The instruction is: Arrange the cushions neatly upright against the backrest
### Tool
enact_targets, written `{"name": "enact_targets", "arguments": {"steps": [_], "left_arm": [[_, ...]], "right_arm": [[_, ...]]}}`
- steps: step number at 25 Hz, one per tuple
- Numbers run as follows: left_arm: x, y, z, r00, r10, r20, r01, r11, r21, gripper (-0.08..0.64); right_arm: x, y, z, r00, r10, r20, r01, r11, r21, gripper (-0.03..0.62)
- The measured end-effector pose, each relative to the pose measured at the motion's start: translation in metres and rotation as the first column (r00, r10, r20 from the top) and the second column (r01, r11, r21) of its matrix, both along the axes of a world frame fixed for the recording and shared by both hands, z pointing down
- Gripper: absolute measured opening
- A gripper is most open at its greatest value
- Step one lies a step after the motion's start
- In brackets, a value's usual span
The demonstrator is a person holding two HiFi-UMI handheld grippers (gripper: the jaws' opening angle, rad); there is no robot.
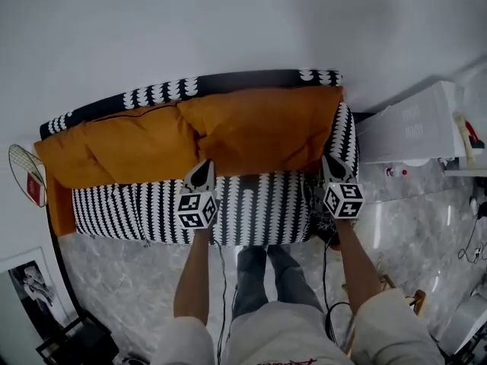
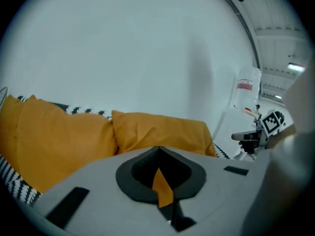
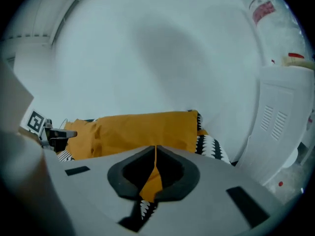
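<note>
Two orange cushions are leaning upright against the backrest of a black-and-white patterned sofa, side by side and touching near the sofa's middle. The left cushion is filling the sofa's left half, as the person faces it, and the right cushion is filling the right half up to the armrest.

The left gripper is sitting over the front of the sofa's seat at the right cushion's lower left corner. Its jaws are clenched together with a sliver of orange fabric pinched between them. The right gripper is sitting at the same cushion's lower right corner, beside the sofa's right armrest. Its jaws are likewise clamped on a fold of orange cover.

The person is standing in front of the sofa on a grey marble floor. A white appliance is standing just off the sofa's right end, and a framed picture is lying on the floor off the sofa's left front.
</note>
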State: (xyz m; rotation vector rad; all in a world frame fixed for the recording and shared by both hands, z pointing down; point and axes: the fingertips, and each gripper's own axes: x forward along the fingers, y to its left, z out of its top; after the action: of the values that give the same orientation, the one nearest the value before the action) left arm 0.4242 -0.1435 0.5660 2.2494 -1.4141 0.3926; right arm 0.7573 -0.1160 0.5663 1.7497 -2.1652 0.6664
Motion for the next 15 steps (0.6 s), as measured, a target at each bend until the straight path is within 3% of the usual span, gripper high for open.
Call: {"name": "enact_targets", "arguments": {"steps": [4,9,15], "left_arm": [[0.024,0.03,-0.051,0.999,0.055,0.003,-0.055,0.996,0.076,0.029],[0.053,0.073,-0.107,0.993,0.112,0.02,-0.114,0.985,0.13,0.029],[0.066,0.108,-0.175,0.994,0.107,0.011,-0.107,0.974,0.199,0.029]], "right_arm": [[-0.024,0.027,-0.057,0.997,-0.078,0.025,0.076,0.995,0.068,0.028],[-0.032,0.066,-0.116,0.995,-0.096,0.022,0.092,0.987,0.128,0.026],[-0.031,0.102,-0.183,0.993,-0.114,-0.028,0.117,0.975,0.191,0.026]]}}
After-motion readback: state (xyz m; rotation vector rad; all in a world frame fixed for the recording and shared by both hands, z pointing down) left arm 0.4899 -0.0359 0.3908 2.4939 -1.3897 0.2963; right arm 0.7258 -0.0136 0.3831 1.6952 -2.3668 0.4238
